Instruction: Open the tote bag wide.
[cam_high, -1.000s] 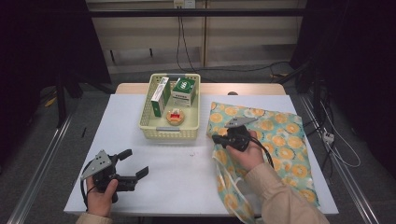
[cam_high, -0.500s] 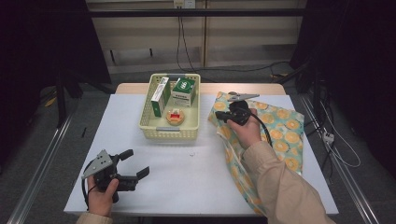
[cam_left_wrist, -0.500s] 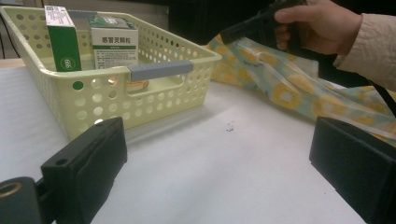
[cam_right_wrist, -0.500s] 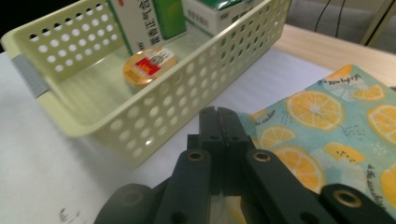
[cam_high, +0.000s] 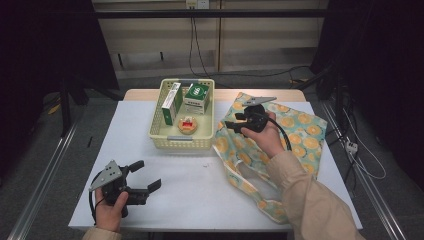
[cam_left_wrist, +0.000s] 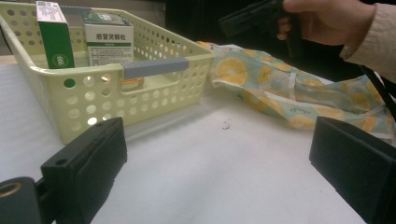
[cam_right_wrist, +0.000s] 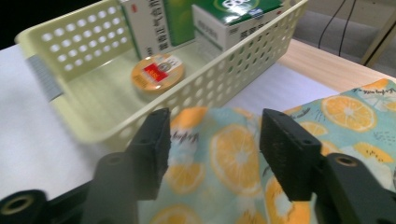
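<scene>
**A:** My right tongs (cam_high: 235, 121) hover released over the orange-print fabric bag (cam_high: 300, 135), its near corner bunched against the pale yellow perforated plastic basket (cam_high: 167, 142) on the white counter (cam_high: 200, 185). The jaws have just been opening, with no cloth pinched between them.

**B:** And the left tongs (cam_high: 145, 175)?

**A:** Released too, near the counter's front edge. I'd worry the limp cloth snags the basket wall and drags it.

**B:** What does the right gripper view add?

**A:** The round orange-lidded tin (cam_right_wrist: 158, 71) lying flat; the left gripper view has it mostly behind the basket's grey handle (cam_left_wrist: 155, 67).
</scene>
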